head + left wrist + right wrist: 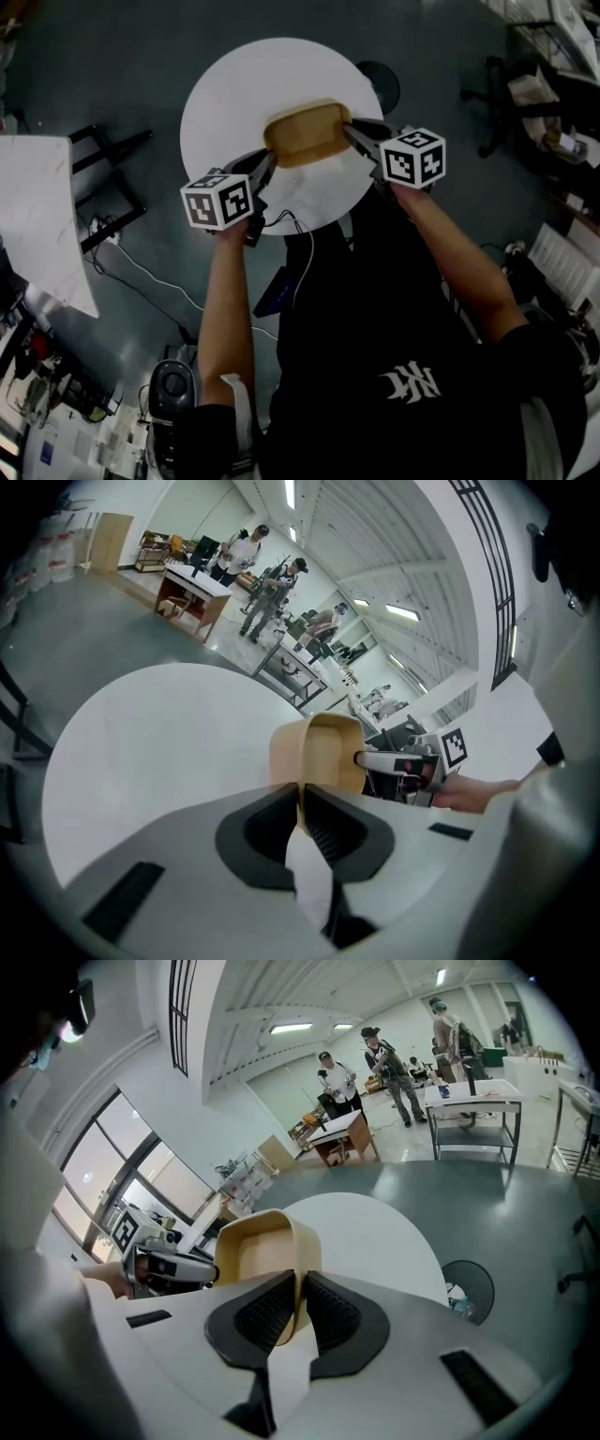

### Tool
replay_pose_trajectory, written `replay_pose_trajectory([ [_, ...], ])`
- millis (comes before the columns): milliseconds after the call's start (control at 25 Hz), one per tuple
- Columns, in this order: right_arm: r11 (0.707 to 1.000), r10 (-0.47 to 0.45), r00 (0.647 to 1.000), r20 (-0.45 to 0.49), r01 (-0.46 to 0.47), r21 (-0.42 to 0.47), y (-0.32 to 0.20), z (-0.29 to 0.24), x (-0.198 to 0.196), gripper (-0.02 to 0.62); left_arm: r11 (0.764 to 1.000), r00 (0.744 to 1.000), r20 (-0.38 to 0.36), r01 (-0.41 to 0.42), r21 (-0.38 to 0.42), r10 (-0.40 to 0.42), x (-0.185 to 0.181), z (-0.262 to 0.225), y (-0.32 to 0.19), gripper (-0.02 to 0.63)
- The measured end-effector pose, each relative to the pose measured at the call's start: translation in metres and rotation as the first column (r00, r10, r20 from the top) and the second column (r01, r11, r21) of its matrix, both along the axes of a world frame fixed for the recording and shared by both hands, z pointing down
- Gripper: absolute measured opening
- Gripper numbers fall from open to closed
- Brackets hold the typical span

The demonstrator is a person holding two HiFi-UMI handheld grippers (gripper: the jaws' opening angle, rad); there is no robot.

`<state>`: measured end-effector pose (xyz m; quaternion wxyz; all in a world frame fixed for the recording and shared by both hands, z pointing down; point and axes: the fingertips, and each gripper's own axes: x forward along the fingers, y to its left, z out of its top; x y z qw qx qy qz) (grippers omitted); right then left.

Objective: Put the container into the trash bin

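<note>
A tan, shallow rectangular container [306,134] hangs just above the round white table [225,94], held at both ends. My left gripper [267,161] is shut on its left rim, and the thin tan wall [302,799] sits pinched between the black pads. My right gripper [349,131] is shut on the right rim [300,1293]. Each gripper view shows the open tray [258,1246] reaching toward the other gripper [398,761]. A dark round trash bin [382,84] stands on the floor just beyond the table's right edge, and it appears again as the bin [467,1290] in the right gripper view.
A white rectangular table [37,216] and a black frame [108,155] stand at the left. Cables [141,272] trail over the grey floor. An office chair [497,94] and shelves crowd the right. Several people stand at workbenches [469,1101] far off.
</note>
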<state>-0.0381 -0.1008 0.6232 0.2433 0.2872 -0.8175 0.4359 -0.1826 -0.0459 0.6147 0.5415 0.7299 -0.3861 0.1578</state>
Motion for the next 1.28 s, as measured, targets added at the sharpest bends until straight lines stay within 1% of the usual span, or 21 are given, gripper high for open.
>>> replay_pose_trajectory([
  [160,1.0,0.022,1.0,0.013,-0.023,0.017,-0.008,-0.004,0.008,0.064,1.0,1.0,0.013,-0.016,0.0,0.016,0.009,-0.001,-0.006,0.029],
  [320,0.999,0.041,0.999,0.037,-0.041,0.006,-0.013,0.002,0.03,0.064,1.0,0.999,0.023,-0.024,-0.015,0.025,0.03,0.003,-0.015,0.028],
  [480,0.999,0.043,0.996,0.075,-0.044,0.005,-0.028,0.008,0.053,0.064,0.998,0.996,0.072,-0.053,-0.034,0.056,0.055,0.008,-0.025,0.029],
  [600,1.0,0.024,0.996,0.089,-0.023,-0.015,-0.035,0.012,0.083,0.064,0.997,0.994,0.091,-0.062,-0.037,0.065,0.085,0.006,-0.034,0.029],
  [760,1.0,0.006,0.996,0.085,-0.004,-0.02,-0.052,0.015,0.128,0.064,0.997,0.995,0.076,-0.068,-0.034,0.071,0.131,0.006,-0.051,0.029],
  [960,0.999,0.028,0.997,0.066,-0.027,-0.018,-0.081,0.026,0.184,0.063,0.994,0.993,0.06,-0.097,-0.044,0.099,0.188,0.017,-0.076,0.031],
  [1120,0.997,0.07,0.996,0.052,-0.068,-0.031,-0.098,0.041,0.226,0.061,0.992,0.992,0.053,-0.116,-0.052,0.118,0.229,0.027,-0.095,0.032],
  [1280,0.994,0.104,0.994,0.031,-0.103,-0.037,-0.115,0.057,0.261,0.06,0.991,0.991,0.059,-0.117,-0.067,0.121,0.261,0.045,-0.114,0.032],
])
